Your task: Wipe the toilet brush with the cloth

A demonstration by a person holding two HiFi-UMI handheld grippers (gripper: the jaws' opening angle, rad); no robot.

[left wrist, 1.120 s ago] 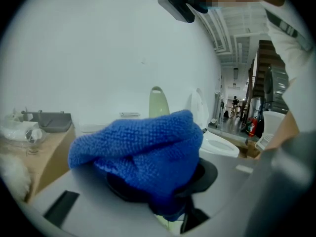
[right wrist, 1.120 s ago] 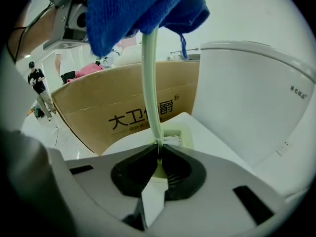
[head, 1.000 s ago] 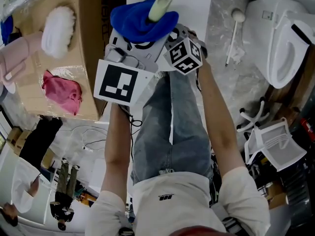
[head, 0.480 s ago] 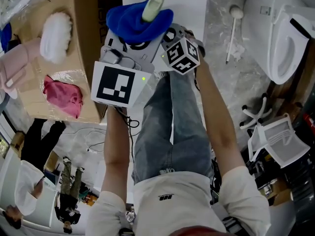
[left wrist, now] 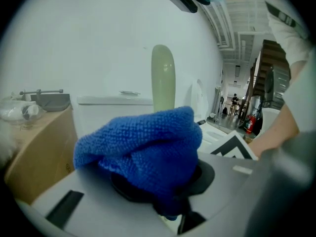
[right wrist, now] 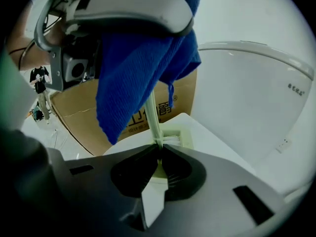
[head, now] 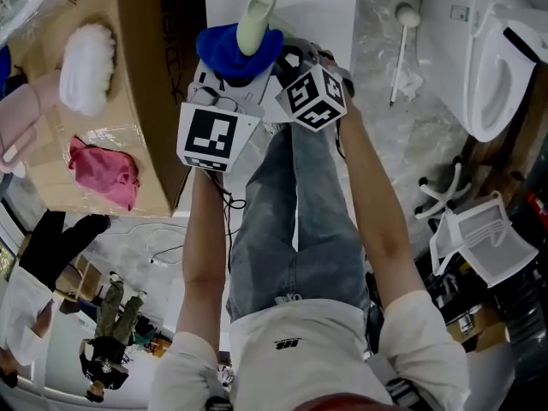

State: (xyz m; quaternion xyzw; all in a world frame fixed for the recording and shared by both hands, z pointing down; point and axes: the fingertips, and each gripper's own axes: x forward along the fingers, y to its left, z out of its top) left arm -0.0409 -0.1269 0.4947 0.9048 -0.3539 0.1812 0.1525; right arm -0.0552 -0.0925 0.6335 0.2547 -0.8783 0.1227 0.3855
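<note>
**Blue cloth bunched up tight on the brush handle**

A second ago the cloth (head: 224,51) lay wide and floppy around the handle. Now it is a smaller, tighter ball, and more of the pale green handle sticks out above it. Both claws have also moved a bit farther from the person's head, so the marker cubes (head: 212,135) look smaller.

The left claw (left wrist: 167,194) is shut on the cloth, which is wrapped around the handle of the toilet brush (head: 257,14). The right claw (right wrist: 159,154) is shut on the thin stem of the brush, low down, just above its holder (right wrist: 174,138). The holder sits on the white desk (head: 332,11), and the brush stands up tall.

A cardboard box (head: 150,101) is to the left of the desk. On it lie a pink rag (head: 104,171) and a white fluffy thing (head: 86,65). A toilet (head: 484,58) is off to the right, and a white brush (head: 402,50) lies on the floor beside it.

In the head view the marker cubes cover the jaws of both claws. In the right gripper view the left claw and the hanging cloth hide the top of the brush.
</note>
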